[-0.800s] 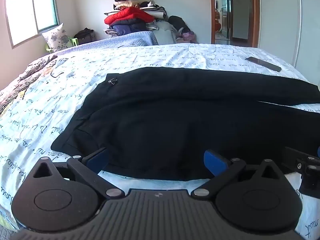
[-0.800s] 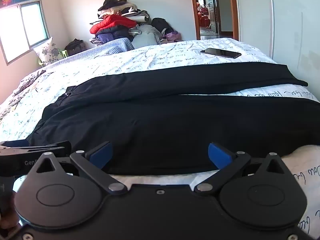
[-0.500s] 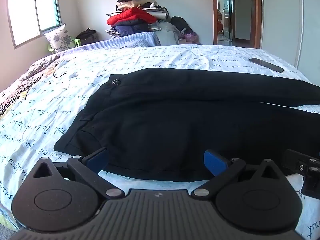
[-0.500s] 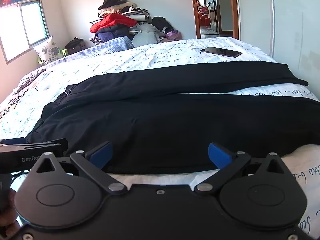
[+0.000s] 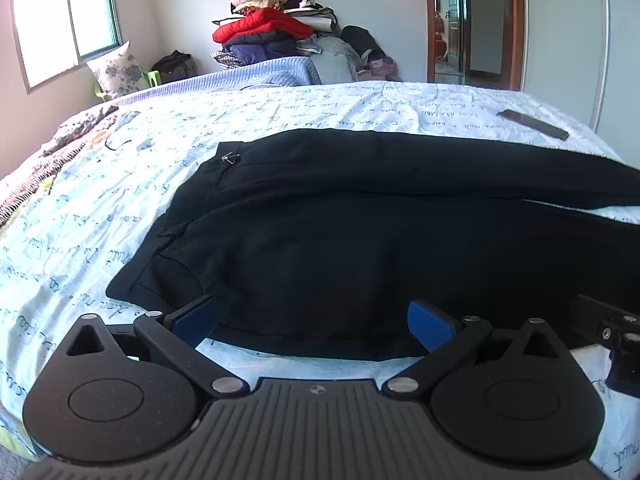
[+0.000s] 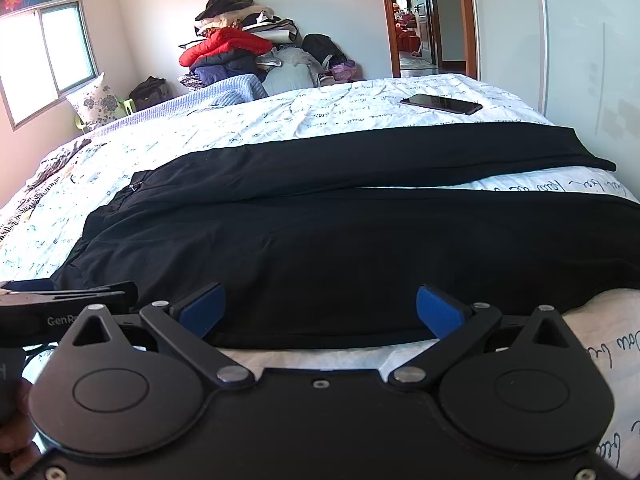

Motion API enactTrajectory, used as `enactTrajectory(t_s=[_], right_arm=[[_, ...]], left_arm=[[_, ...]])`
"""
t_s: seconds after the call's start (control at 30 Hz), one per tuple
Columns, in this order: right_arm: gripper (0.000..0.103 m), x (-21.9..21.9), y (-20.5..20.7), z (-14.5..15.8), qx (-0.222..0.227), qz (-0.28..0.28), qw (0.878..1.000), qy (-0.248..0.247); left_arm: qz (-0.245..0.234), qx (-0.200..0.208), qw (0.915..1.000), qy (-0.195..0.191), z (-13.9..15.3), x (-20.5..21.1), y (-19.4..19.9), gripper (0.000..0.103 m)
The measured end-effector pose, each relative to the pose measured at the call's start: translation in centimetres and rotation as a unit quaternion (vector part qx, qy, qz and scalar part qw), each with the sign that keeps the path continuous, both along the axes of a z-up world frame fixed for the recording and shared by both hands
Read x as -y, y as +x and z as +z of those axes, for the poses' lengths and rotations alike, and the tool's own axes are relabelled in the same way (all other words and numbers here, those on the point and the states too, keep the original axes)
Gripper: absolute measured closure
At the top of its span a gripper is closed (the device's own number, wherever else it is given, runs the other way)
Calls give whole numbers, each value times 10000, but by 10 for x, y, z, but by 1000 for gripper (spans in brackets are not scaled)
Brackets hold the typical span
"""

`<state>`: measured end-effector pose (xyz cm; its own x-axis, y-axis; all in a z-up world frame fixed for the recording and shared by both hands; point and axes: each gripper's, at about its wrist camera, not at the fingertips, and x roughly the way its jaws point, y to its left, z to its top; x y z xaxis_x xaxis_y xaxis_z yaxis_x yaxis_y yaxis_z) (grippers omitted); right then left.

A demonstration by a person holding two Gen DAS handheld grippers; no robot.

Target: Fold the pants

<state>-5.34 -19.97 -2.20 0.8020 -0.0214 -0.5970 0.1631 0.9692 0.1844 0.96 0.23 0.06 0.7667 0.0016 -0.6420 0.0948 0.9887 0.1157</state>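
Black pants (image 5: 360,232) lie spread flat across the bed, waistband to the left, both legs running right; they also show in the right wrist view (image 6: 340,240). My left gripper (image 5: 312,320) is open, its blue pads just above the near edge of the pants by the waist end. My right gripper (image 6: 320,310) is open too, hovering at the near edge of the nearer leg. Neither holds anything. The right gripper's side shows at the right edge of the left wrist view (image 5: 608,332); the left gripper shows at the left of the right wrist view (image 6: 60,304).
The bed carries a white sheet with script print (image 5: 280,120). A dark phone (image 6: 440,103) lies on the far right of the bed. A pile of clothes (image 5: 272,36) stands against the back wall. A pillow (image 5: 114,72) sits by the window; a doorway (image 6: 420,20) opens at back right.
Both grippers have drifted slightly, so the pants sit a little lower and nearer in both views. The jaws stay open and the pants have not moved.
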Motion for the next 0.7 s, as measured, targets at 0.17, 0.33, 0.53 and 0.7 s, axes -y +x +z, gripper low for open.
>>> enactTrajectory(t_s=[0.17, 0.33, 0.53, 0.7], right_arm=[[0, 1, 0, 0, 2, 32, 10000, -4], [0, 1, 2, 0, -10, 58, 10000, 20], [0, 1, 2, 1, 4, 87, 10000, 16], [0, 0, 2, 1, -1, 89, 10000, 27]], left_arm=[[1, 71, 10000, -59, 0, 0, -5, 0], [-26, 142, 9997, -172, 1, -2, -5, 0], [-44, 141, 9992, -379, 4, -5, -4, 0], [-114, 126, 9993, -324, 4, -4, -4, 0]])
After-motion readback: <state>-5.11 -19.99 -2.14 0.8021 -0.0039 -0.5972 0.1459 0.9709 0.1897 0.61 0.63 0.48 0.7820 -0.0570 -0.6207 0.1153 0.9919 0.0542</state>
